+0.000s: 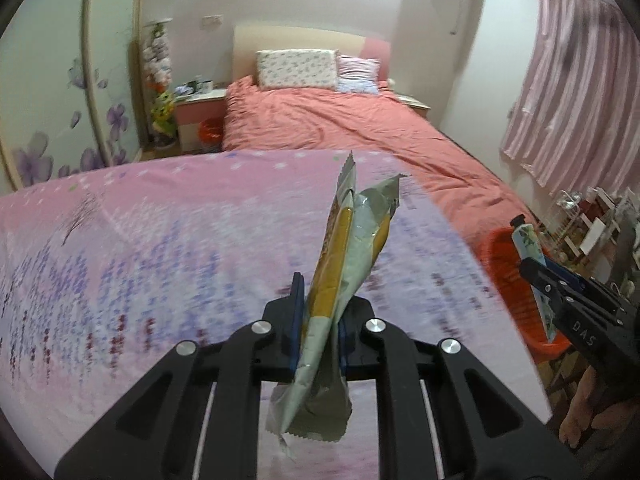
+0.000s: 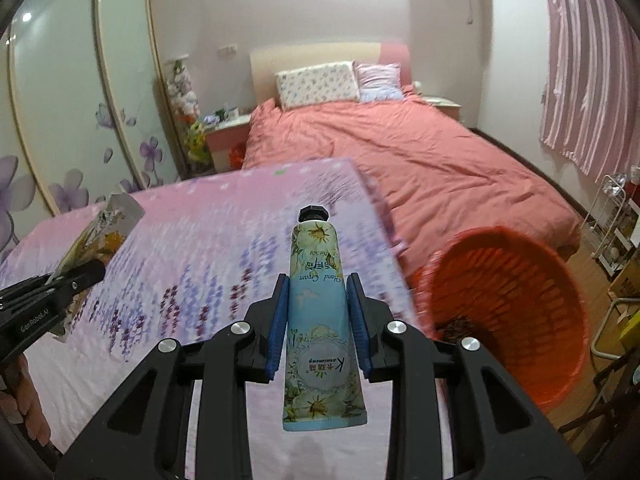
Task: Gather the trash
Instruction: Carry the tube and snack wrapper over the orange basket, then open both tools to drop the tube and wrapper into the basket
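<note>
My left gripper (image 1: 320, 320) is clamped on a light, crinkly snack wrapper (image 1: 340, 276), pinched low on its length. My right gripper (image 2: 318, 320) squeezes a soft hand cream tube (image 2: 318, 312) at mid-body. Both are up off the bench (image 2: 192, 248), left of the orange basket (image 2: 520, 280), long axes pointing away from me, tube cap foremost.

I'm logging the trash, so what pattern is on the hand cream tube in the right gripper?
Pale flowers on a sky-blue hand cream tube with a black cap, clearest in the right wrist view.
</note>
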The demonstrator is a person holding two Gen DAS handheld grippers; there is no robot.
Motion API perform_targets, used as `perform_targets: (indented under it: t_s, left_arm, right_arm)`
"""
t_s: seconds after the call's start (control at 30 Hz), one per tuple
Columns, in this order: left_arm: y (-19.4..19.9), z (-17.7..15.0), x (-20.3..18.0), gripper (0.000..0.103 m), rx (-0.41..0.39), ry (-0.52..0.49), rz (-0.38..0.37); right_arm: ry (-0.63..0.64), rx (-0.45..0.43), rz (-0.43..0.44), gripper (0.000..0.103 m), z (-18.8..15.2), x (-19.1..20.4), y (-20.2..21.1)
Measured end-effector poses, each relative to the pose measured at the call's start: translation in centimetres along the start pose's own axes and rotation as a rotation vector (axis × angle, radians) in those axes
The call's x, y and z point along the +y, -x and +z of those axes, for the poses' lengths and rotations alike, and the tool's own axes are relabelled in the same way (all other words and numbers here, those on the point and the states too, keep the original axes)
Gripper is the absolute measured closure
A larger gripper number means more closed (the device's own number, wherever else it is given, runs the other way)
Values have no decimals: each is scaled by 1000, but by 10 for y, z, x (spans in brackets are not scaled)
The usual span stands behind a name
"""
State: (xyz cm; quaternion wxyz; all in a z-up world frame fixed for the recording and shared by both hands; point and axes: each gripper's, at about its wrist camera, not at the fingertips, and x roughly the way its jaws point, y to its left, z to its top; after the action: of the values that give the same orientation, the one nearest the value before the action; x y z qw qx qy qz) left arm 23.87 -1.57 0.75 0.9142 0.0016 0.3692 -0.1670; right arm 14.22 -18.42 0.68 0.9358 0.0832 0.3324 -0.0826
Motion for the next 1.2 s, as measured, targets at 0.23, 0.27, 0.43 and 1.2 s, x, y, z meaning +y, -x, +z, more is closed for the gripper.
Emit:
perform_targets:
  t_s: [0.23, 0.27, 0.43, 1.2]
  left_arm:
    - [-7, 14, -79, 88, -2, -75, -113]
    - [-9, 15, -94, 88, 0, -88, -135]
    - [-26, 18, -158, 88, 19, -139, -227]
    - [-103, -10, -224, 22, 91, -216, -137]
  right_arm:
    - [-76, -48, -47, 73, 7, -65, 17]
    - [-90, -52, -53, 73, 8, -74, 18]
    - [-177, -62, -72, 73, 9, -130, 20]
    - [-298, -78, -140, 12, -17, -204, 16]
